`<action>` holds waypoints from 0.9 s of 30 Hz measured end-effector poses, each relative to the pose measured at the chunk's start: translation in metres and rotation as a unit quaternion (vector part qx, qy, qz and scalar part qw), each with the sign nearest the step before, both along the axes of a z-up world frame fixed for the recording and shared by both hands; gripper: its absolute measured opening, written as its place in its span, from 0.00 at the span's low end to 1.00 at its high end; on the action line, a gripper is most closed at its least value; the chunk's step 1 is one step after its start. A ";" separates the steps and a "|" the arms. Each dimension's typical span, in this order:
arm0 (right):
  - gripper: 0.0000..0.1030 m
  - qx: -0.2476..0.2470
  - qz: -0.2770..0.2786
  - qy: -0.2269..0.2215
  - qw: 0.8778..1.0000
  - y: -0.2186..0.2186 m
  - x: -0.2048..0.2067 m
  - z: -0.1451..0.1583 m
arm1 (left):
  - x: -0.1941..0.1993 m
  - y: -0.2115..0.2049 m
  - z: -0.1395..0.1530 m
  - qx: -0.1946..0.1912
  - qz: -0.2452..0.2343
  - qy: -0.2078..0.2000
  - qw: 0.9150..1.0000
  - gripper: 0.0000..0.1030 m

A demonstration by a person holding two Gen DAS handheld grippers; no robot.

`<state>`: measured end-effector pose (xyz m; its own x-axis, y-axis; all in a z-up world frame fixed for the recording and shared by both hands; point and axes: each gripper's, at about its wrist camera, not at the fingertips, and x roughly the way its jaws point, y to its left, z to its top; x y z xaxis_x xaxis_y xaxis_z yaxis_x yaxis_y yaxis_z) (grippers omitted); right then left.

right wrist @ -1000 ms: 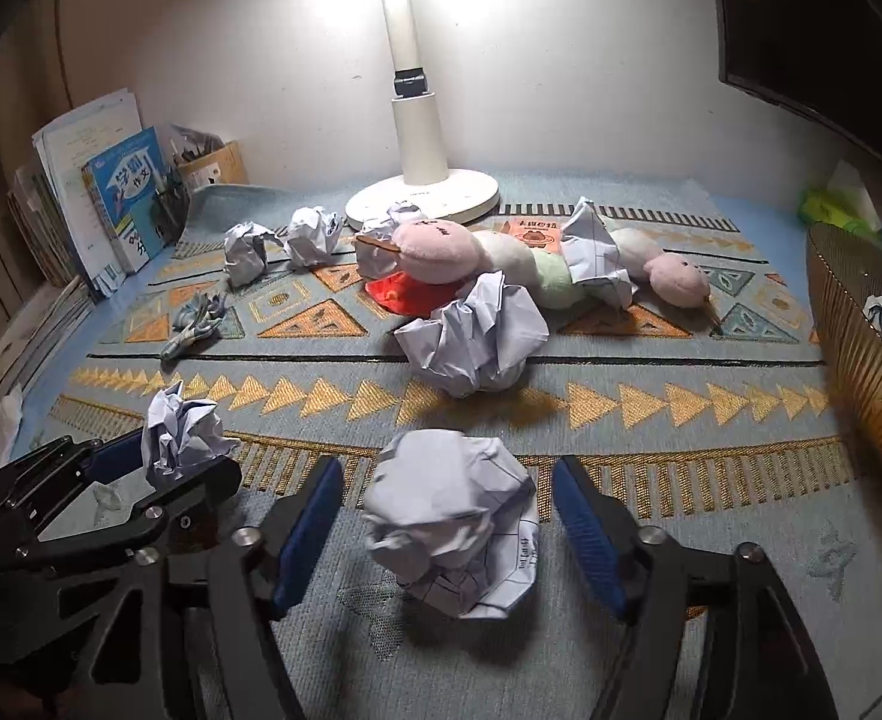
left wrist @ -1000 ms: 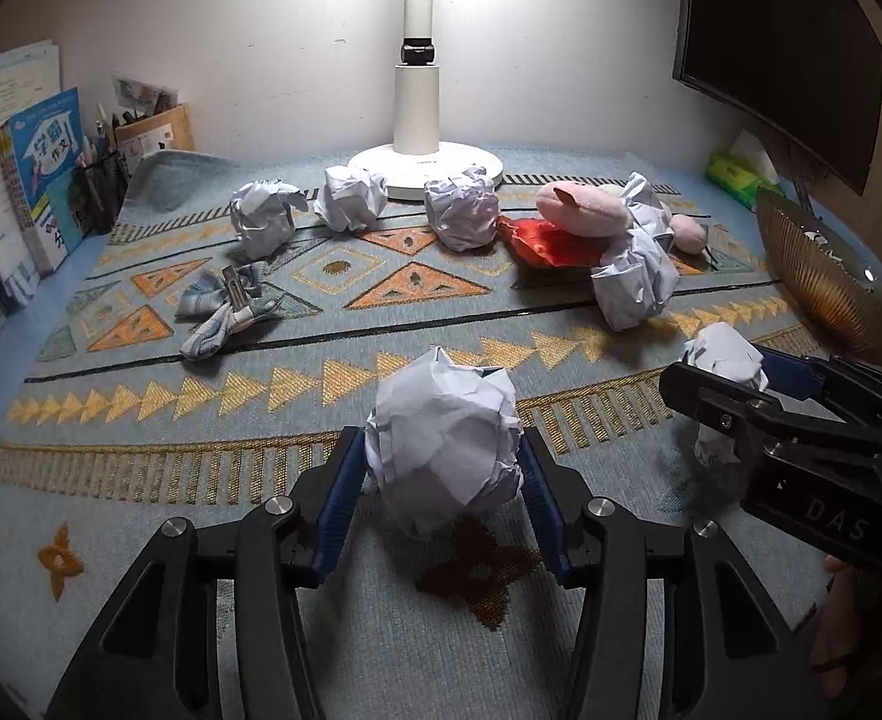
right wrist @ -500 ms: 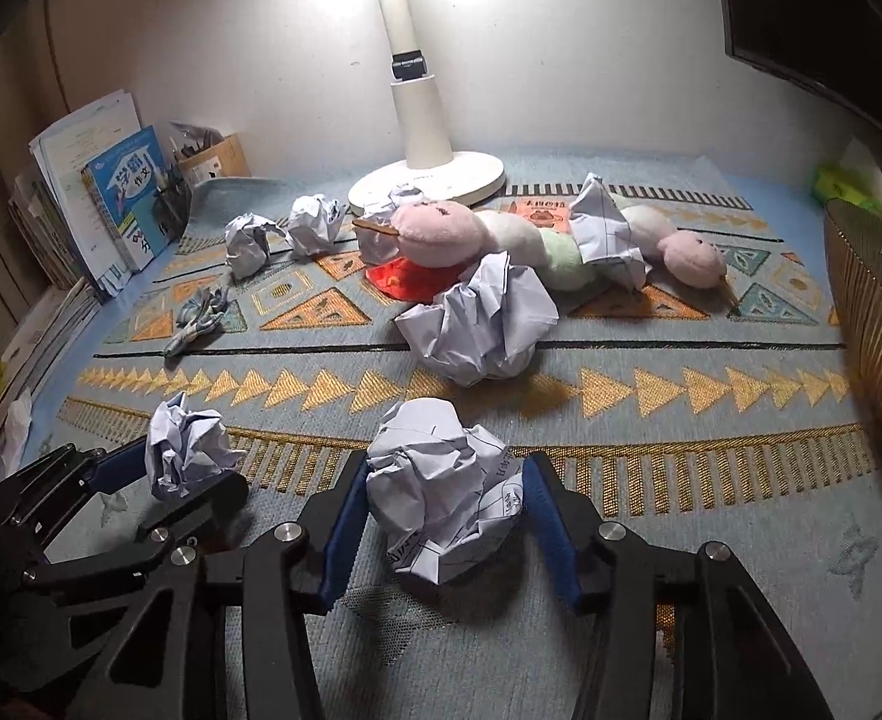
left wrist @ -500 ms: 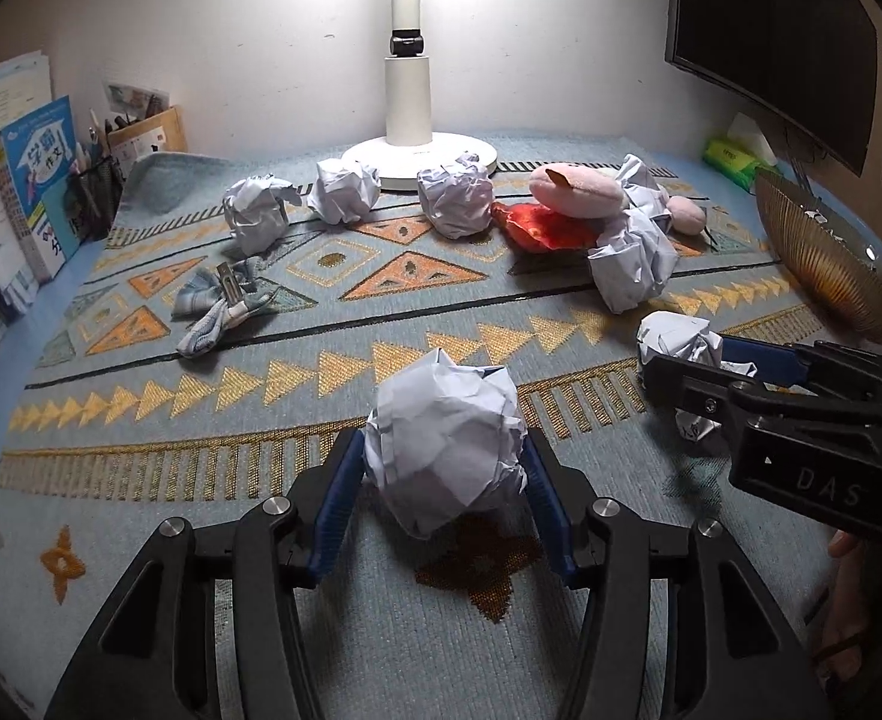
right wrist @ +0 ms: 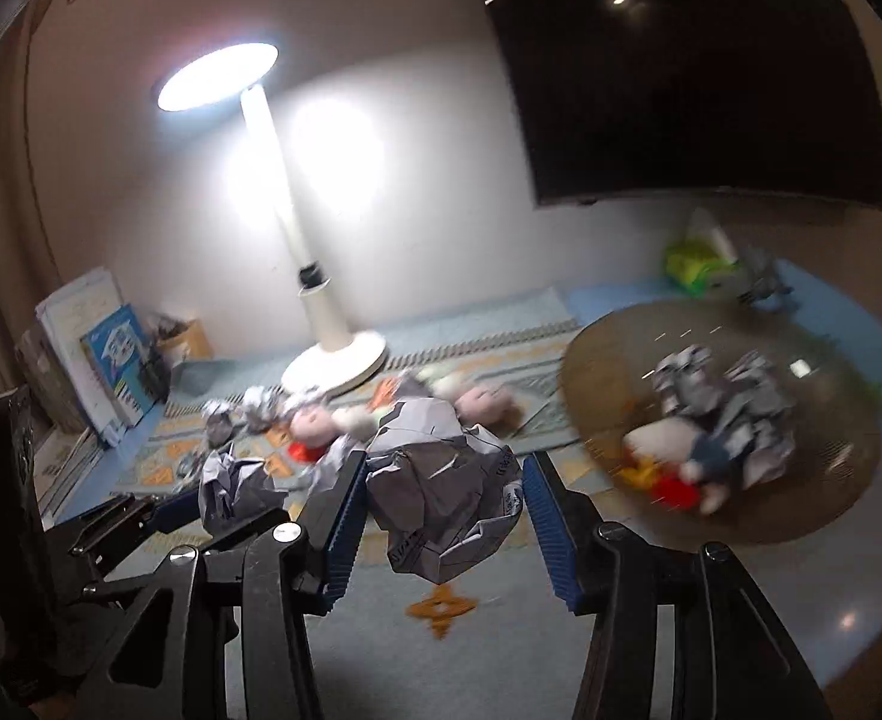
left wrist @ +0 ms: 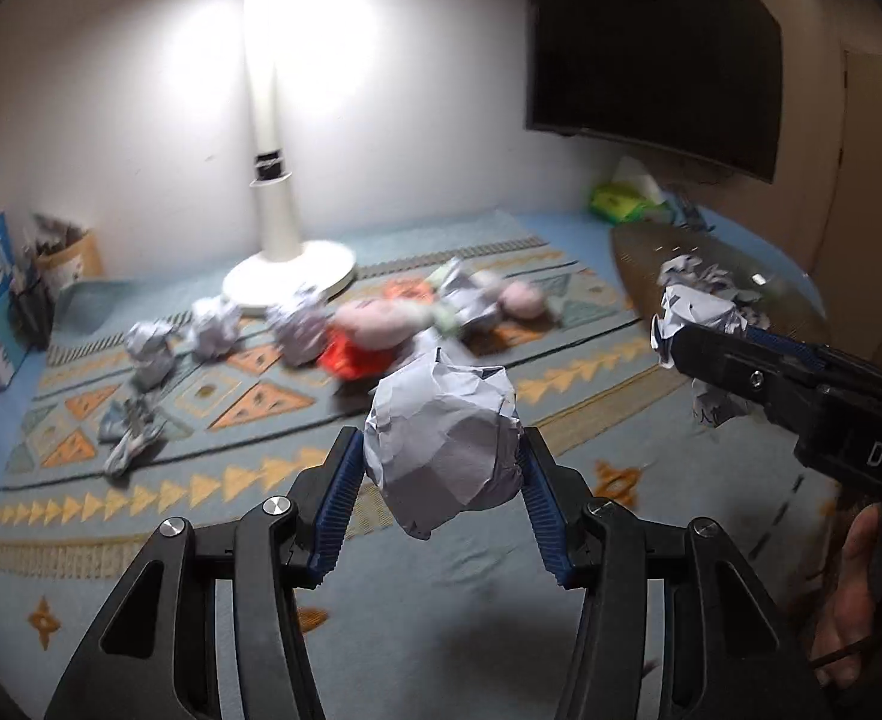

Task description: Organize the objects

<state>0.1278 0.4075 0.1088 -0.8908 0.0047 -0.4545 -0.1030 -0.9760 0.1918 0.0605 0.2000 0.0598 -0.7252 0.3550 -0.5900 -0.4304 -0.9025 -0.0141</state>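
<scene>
My left gripper (left wrist: 438,450) is shut on a crumpled paper ball (left wrist: 441,438) and holds it up above the patterned mat (left wrist: 249,480). My right gripper (right wrist: 441,474) is shut on another crumpled paper ball (right wrist: 441,480), also lifted. In the left wrist view the right gripper (left wrist: 705,336) with its ball (left wrist: 699,312) is at the right, near a brown mesh basket (left wrist: 783,300). In the right wrist view the left gripper (right wrist: 213,498) and its ball (right wrist: 231,486) are at the lower left. The basket (right wrist: 831,480) holds several paper balls and toys.
Several paper balls (left wrist: 213,324), a pink plush toy (left wrist: 381,324) and a sock (left wrist: 129,438) lie on the mat. A white lamp base (left wrist: 288,276) stands at the back. Books (right wrist: 111,360) lean at the left wall. A dark screen (left wrist: 651,48) hangs at the right.
Both grippers have lifted their paper balls off the mat and swung right toward the basket. The right gripper closed on its ball between the earliest frame and half a second ago.
</scene>
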 end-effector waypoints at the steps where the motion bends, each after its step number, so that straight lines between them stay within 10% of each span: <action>1: 0.50 -0.001 -0.025 0.004 1.000 0.017 0.003 0.011 | -0.001 0.015 0.010 0.011 -0.016 0.003 1.000 0.48; 8: 0.51 -0.031 -0.130 -0.070 0.989 0.110 -0.021 0.028 | -0.040 0.110 0.048 0.082 -0.102 -0.023 0.991 0.48; 10: 0.68 -0.041 -0.149 -0.084 0.985 0.122 -0.023 0.023 | -0.052 0.130 0.048 0.100 -0.120 -0.044 0.987 0.48; 15: 0.73 -0.022 -0.156 -0.086 0.984 0.124 -0.017 0.019 | -0.075 0.163 0.032 0.123 -0.138 -0.109 0.977 0.68; 27: 0.88 0.010 0.030 -0.052 0.998 -0.017 -0.031 0.012 | -0.026 0.020 0.044 0.087 -0.019 -0.012 0.996 0.78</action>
<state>0.0970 0.3900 0.1203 -0.8380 -0.0373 -0.5445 -0.0625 -0.9845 0.1637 0.0346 0.2196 0.1039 -0.6961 0.4797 -0.5342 -0.4612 -0.8690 -0.1794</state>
